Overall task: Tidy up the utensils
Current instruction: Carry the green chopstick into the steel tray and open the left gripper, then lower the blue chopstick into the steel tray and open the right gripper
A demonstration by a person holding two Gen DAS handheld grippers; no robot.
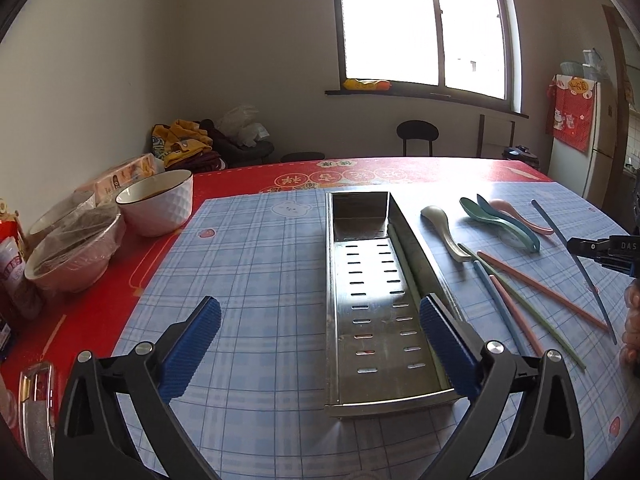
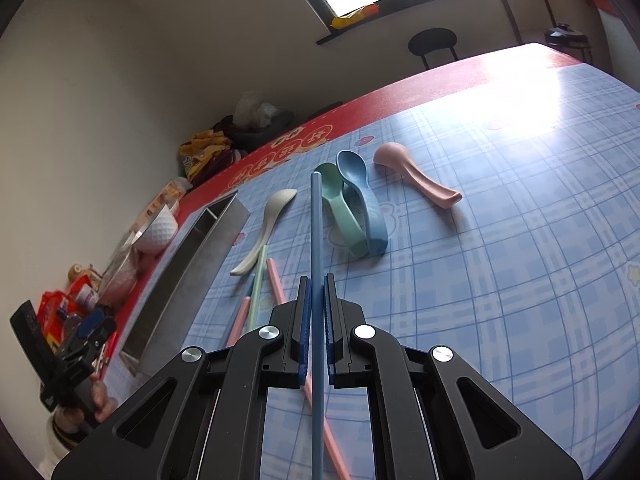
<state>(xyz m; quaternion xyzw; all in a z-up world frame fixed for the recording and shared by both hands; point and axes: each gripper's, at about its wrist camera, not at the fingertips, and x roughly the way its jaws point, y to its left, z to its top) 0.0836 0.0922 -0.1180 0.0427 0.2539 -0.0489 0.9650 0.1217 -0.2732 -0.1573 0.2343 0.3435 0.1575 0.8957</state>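
An empty perforated steel tray point(image 1: 376, 280) lies lengthwise on the blue plaid mat; it is also in the right wrist view as the tray point(image 2: 192, 272). My left gripper point(image 1: 320, 308) stands wide open over the tray's near end, gripping nothing. Its right pad point(image 1: 444, 336) overlaps the tray's right wall. Right of the tray lie a beige spoon point(image 1: 440, 228), a green spoon point(image 1: 492, 220), a pink spoon point(image 1: 520, 212) and several loose chopsticks point(image 1: 540, 284). My right gripper point(image 2: 317, 280) is shut on a blue chopstick point(image 2: 316, 220), which points toward the spoons point(image 2: 360, 204).
A white bowl point(image 1: 156, 200) and a film-covered bowl point(image 1: 76, 248) stand on the red tablecloth at the left, with packets and jars beside them. A black chair point(image 1: 418, 136) is behind the table's far edge. A hand point(image 2: 96, 400) holds the left gripper's handle.
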